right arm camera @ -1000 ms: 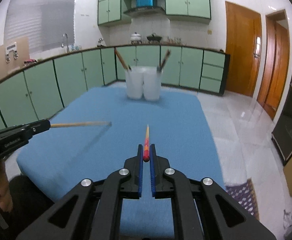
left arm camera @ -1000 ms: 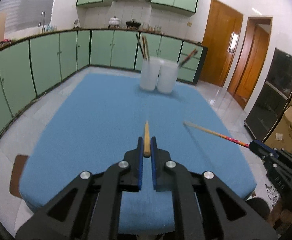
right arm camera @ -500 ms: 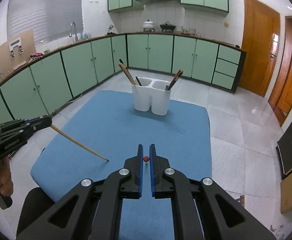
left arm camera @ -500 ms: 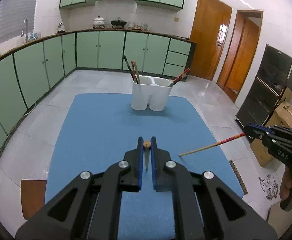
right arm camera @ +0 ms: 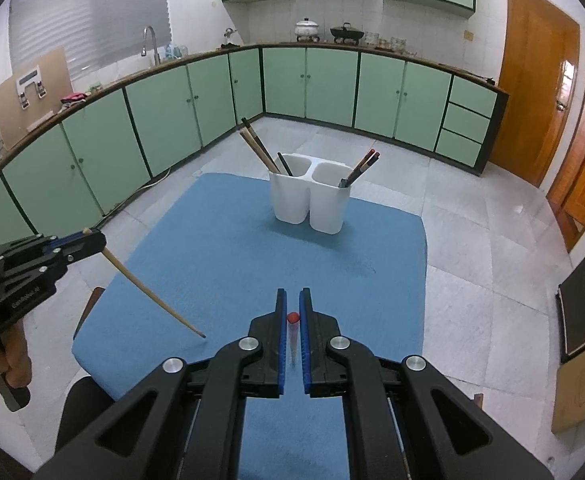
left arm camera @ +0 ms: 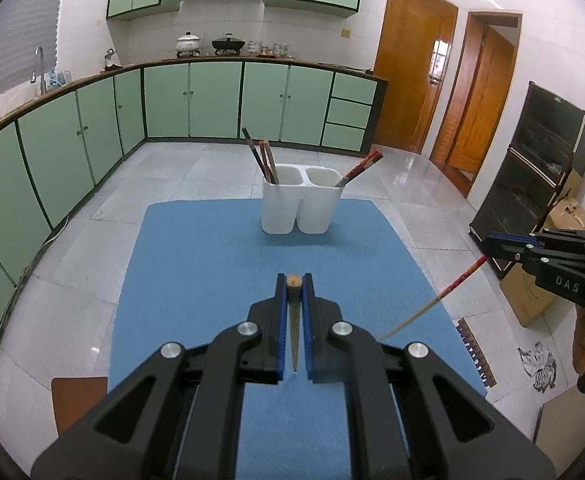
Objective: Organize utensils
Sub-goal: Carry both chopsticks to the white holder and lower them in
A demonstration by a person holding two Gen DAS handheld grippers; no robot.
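Left gripper (left arm camera: 293,282) is clamped on a plain wooden chopstick (left arm camera: 293,320) near its blunt end; right gripper (right arm camera: 292,308) is pinched likewise on a red-ended chopstick (right arm camera: 292,334). Both sticks hang tip-down above the blue mat (left arm camera: 196,264), short of the white holder (left arm camera: 300,204). Judged light, stiff, smooth; likely to pivot when gripped at the top. Each own-wrist view foreshortens its stick; the opposite view shows full length and slant.

bare blue mat (left arm camera: 196,264) ahead, white holder (left arm camera: 299,204) with leaning chopsticks (left arm camera: 261,154) at far edge
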